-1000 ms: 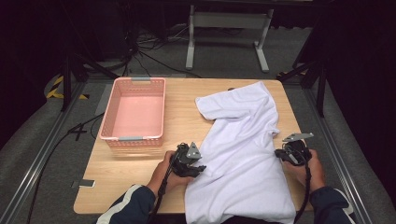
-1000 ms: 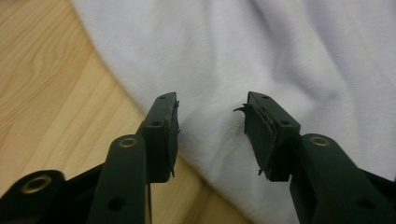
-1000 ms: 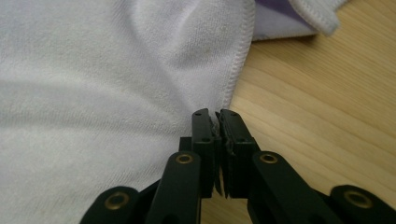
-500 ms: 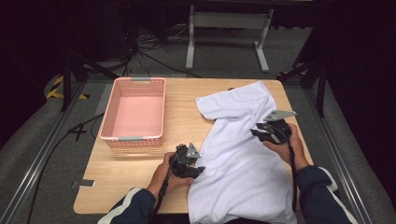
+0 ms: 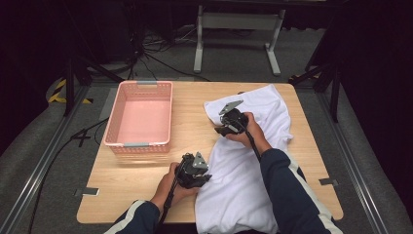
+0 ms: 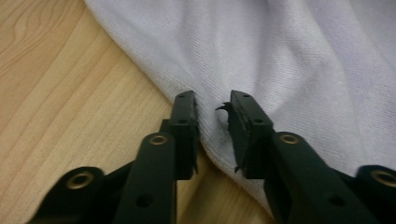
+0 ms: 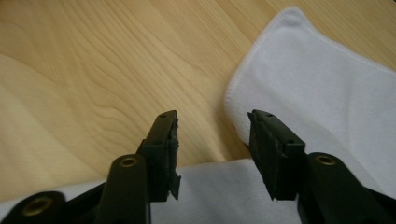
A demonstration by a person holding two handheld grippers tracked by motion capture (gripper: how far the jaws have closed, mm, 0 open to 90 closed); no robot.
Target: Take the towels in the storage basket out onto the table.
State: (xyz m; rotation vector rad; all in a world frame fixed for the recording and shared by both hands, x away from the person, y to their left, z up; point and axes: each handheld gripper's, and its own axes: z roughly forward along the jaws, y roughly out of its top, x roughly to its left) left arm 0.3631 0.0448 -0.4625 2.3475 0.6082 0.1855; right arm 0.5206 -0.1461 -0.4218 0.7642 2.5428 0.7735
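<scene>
A white shirt [image 5: 253, 170] lies spread on the right half of the wooden table [image 5: 190, 97], its lower end hanging over the near edge. My left gripper [image 5: 208, 178] sits at the shirt's left edge [image 6: 289, 56]. Its jaws have just been closing, and a bunched fold of cloth fills the narrow gap [image 6: 212, 100] and touches both pads. My right gripper [image 5: 217, 130] hovers over the shirt's upper left, by the sleeve [image 7: 317, 88]. Its jaws have just been opening and stand apart [image 7: 212, 116], with only bare wood and cloth below them.
A pink plastic basket [image 5: 137, 145] with nothing in it stands on the table's left half. Bare wood lies between the basket and the shirt. Beyond the far edge are a metal stand [image 5: 234, 29] and cables on the floor.
My right hand has swept from the shirt's right edge across the cloth to its upper left, near the sleeve. The left hand has stayed at the shirt's left edge.
</scene>
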